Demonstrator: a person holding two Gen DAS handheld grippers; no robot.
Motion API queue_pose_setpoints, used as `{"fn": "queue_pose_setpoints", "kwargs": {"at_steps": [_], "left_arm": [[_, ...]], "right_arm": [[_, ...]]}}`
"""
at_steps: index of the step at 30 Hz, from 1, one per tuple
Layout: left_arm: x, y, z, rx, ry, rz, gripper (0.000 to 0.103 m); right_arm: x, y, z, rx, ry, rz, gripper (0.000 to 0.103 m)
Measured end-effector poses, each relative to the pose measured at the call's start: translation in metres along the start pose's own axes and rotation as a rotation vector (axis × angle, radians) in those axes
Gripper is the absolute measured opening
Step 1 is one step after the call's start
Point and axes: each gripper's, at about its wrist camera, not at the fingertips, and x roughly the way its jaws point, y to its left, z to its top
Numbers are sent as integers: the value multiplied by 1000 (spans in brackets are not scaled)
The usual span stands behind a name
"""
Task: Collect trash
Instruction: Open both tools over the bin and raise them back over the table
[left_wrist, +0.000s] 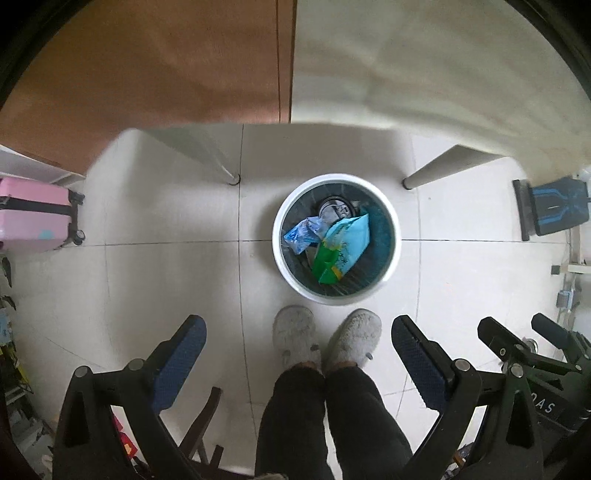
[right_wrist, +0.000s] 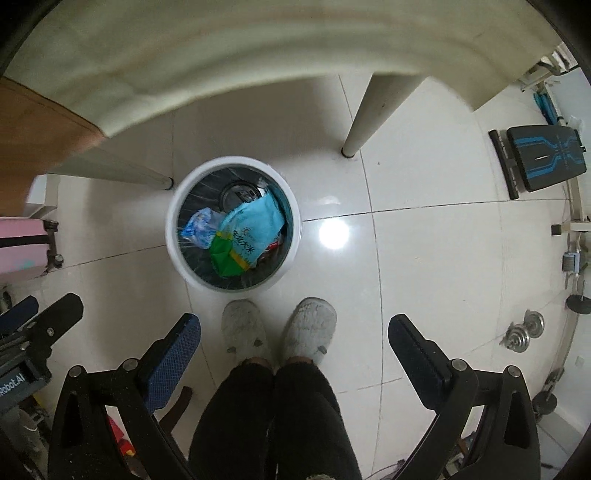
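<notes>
Both the left gripper (left_wrist: 298, 345) and right gripper (right_wrist: 294, 341) hang open and empty above the bin (left_wrist: 295, 284), so any trash left elsewhere could be missed.

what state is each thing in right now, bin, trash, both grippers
trash bin: upright on the floor, no lid, partly filled
blue-green bag: inside bin, on top
crumpled blue wrapper: inside bin
left gripper: open, empty
right gripper: open, empty
pink suitcase: closed, beside the table
</notes>
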Motion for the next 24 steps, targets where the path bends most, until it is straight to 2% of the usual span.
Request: {"fn": "queue_pose_setpoints", "kwargs": {"at_steps": [9, 16, 20, 24], "left_arm": [[-116, -4, -21, 25, -52, -11, 103], [-186, 3, -25, 18, -113, -26, 103], [-226, 5, -14, 10, -205, -21, 103], [-256, 0, 16, 10, -306, 21, 103]], "right_arm": [[-139, 0, -23, -13, -63, 19, 102], [-222, 5, -36, -19, -83, 51, 102], [-267, 4, -28, 11, -123, 100, 102], [-307, -6, 2, 73, -192, 154, 102]]}}
